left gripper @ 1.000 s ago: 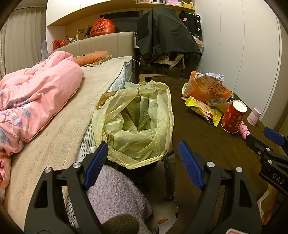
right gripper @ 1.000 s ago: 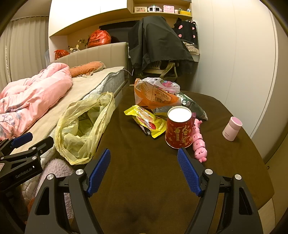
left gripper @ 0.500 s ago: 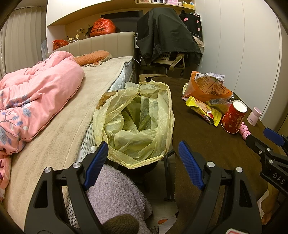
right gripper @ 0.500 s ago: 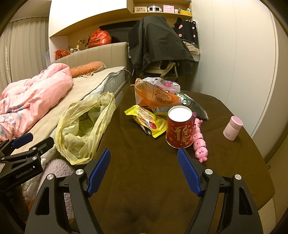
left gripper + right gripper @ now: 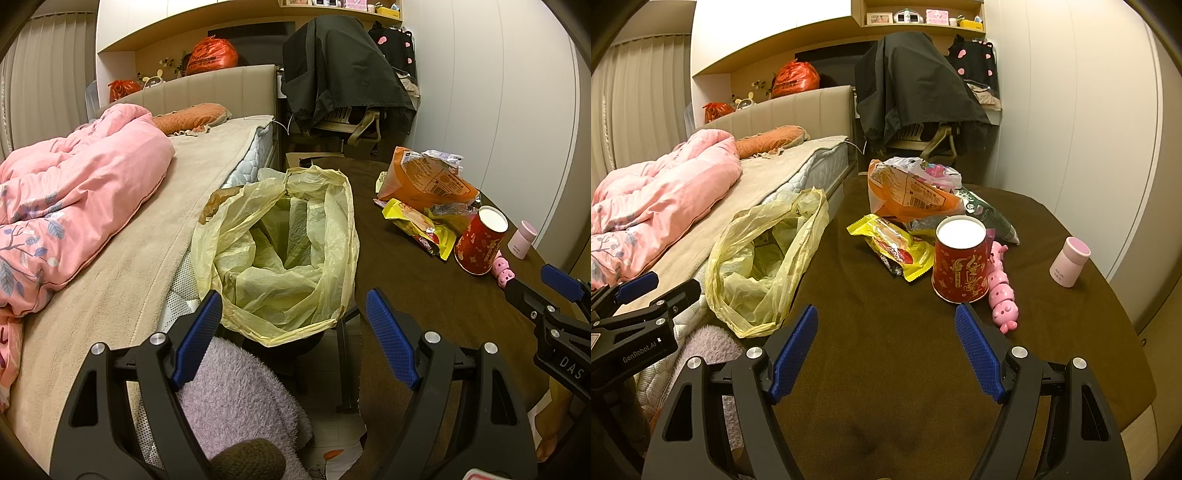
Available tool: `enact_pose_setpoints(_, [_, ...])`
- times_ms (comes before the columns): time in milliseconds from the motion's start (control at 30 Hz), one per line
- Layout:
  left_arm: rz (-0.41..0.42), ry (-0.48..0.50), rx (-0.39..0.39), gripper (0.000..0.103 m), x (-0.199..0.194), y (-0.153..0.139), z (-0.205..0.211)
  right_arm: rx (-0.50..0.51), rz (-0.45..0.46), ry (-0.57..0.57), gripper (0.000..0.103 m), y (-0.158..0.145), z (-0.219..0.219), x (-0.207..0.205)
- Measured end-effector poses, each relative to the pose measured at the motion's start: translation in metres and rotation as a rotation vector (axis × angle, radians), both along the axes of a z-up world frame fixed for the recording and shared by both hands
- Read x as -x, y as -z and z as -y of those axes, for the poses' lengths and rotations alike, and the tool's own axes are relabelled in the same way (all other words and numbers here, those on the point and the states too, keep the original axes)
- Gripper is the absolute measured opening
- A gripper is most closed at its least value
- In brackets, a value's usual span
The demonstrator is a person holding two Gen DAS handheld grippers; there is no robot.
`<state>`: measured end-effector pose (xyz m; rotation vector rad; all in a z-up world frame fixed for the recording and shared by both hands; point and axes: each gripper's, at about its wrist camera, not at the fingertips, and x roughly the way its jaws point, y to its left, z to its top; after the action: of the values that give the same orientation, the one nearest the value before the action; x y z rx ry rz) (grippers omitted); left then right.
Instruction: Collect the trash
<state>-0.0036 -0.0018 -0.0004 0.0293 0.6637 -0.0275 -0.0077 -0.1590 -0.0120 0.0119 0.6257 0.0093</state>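
An open yellow plastic bag (image 5: 284,251) (image 5: 764,258) hangs between the bed and the brown table (image 5: 886,369). On the table lie an orange snack bag (image 5: 908,195) (image 5: 424,181), a yellow wrapper (image 5: 894,247) (image 5: 417,225) and an upside-down red paper cup (image 5: 960,266) (image 5: 480,243). My left gripper (image 5: 293,332) is open, just short of the bag's near rim. My right gripper (image 5: 886,350) is open over the table, short of the cup and wrapper. Both hold nothing.
A pink pig toy (image 5: 1001,288) lies beside the cup and a small pink bottle (image 5: 1069,262) stands to the right. A bed with a pink quilt (image 5: 74,192) fills the left. A lilac fluffy cloth (image 5: 236,406) lies below the bag. A chair under dark clothes (image 5: 916,92) stands behind.
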Motion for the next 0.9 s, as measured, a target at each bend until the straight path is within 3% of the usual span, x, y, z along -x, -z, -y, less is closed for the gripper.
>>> enact_pose_setpoints(433, [-0.018,0.018,0.023,0.076,-0.016,-0.002,0.001,0.017,-0.001,0.038,0.073,-0.002,0.014,-0.01])
enact_pose_setpoints(767, [-0.048,0.171,0.136,0.079,-0.094,-0.017,0.047,0.009,0.005,0.159,0.073,-0.015,0.097,-0.045])
enact_pose_setpoints(900, [-0.068,0.224,0.121,0.081,-0.125,-0.016,0.072,0.011,-0.03,0.173,0.073,-0.012,0.123,-0.063])
